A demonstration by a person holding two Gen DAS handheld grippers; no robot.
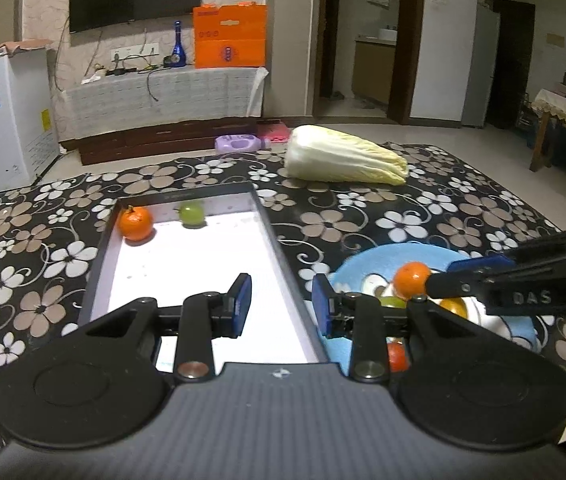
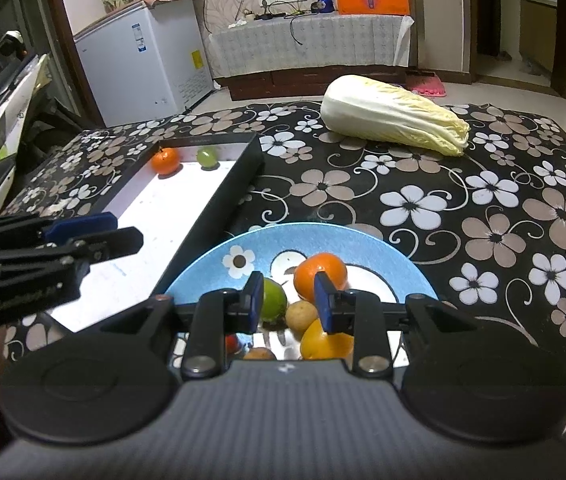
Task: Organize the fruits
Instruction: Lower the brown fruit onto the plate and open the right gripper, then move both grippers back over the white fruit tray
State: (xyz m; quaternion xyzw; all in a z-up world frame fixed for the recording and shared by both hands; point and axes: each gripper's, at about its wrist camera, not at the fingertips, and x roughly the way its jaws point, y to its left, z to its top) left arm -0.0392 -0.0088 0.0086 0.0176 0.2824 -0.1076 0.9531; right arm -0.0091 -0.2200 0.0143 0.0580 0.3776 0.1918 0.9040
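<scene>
A black tray with a white floor holds an orange and a green fruit at its far end. A blue plate to its right holds an orange, a green fruit, a brownish fruit, a yellow-orange fruit and others partly hidden. My left gripper is open and empty above the tray's near right edge. My right gripper is open and empty, low over the plate's fruits.
A napa cabbage lies at the far side of the floral tablecloth. Behind the table stand a white freezer, a cloth-covered TV bench and an orange box.
</scene>
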